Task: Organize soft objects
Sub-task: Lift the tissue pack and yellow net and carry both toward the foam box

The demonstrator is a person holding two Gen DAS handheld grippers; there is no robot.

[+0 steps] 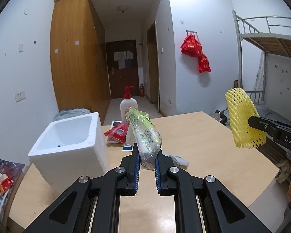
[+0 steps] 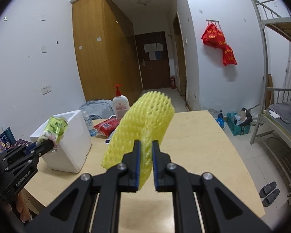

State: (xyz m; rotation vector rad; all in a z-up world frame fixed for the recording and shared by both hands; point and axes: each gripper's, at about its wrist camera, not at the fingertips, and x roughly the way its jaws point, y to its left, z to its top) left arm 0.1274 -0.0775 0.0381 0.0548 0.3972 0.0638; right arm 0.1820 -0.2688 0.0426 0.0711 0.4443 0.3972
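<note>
Ideally, left gripper (image 1: 147, 156), jaws clamped on packet (image 1: 145, 134), and right gripper (image 2: 145, 161), pinching foam net (image 2: 143, 124), release low inside box (image 1: 54, 147).

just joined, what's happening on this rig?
A person holds a gripper in each hand, both lifted over the table. The left gripper is shut on a green packet; the right gripper is shut on a yellow foam net. A white foam box stands open on the table's left, nearly empty. Neither item is in it yet.
</note>
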